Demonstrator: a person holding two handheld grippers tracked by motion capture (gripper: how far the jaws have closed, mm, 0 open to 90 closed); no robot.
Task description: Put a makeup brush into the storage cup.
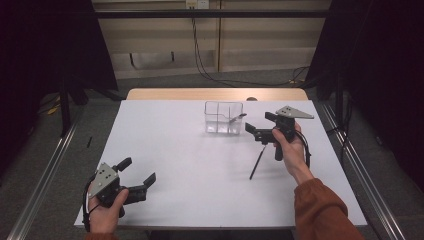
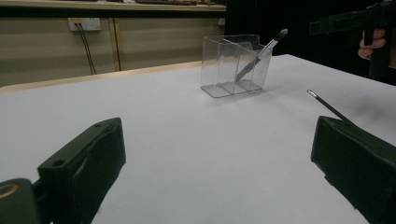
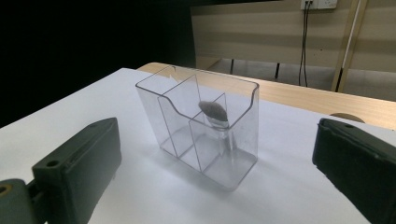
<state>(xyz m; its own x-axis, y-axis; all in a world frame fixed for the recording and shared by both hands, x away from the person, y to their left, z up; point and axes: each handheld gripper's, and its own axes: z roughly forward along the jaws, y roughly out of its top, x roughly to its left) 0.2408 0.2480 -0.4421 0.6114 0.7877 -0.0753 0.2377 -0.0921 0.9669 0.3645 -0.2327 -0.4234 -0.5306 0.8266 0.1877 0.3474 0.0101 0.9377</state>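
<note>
Lighting and picture quality: dim room, bright table.
White rectangular tabletop point(image 1: 200, 165) evenly lit from above; frame sides fall to black; soft shadows; black jaws blurred at lower corners; clear plastic divided organizer point(image 3: 205, 126) shows faint glare.

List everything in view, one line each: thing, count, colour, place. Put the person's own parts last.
table: one, white top with a wooden far edge, centre of the room.
organiser: one, clear plastic with compartments, far middle of the table.
brush: one, grey-tipped, leaning inside the organiser.
thin stick: one, dark, lying on the table apart from the organiser, near the right hand.
cables: several, black, along the far wall and floor.
left gripper: one, black, open, near corner.
right gripper: one, black, open, beside the organiser.
sleeve: one, rust orange, right forearm.
</note>
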